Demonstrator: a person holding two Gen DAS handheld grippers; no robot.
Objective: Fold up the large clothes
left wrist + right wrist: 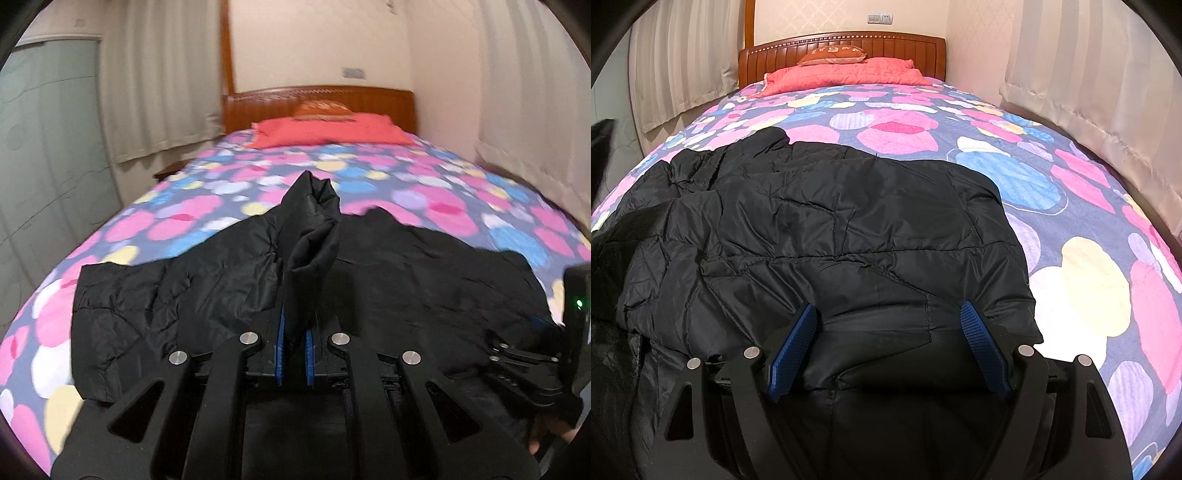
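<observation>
A black quilted jacket (406,277) lies spread across the near end of the bed. My left gripper (295,332) is shut on a bunched fold of the jacket (314,229), which stands up between the blue pads (279,350). This view is slightly blurred. In the right wrist view the jacket (831,221) fills the foreground. My right gripper (888,306) stands wide open low over its near hem, and the cloth bulges between the blue pads (792,354) without being pinched. The right gripper's housing (576,314), with a green light, shows at the left view's right edge.
The bed has a flowered bedspread (1071,184) of pink, blue and yellow. A red pillow (842,74) and a wooden headboard (905,48) are at the far end. Curtains (1089,74) hang along both sides, and a glass door (48,147) stands at the left.
</observation>
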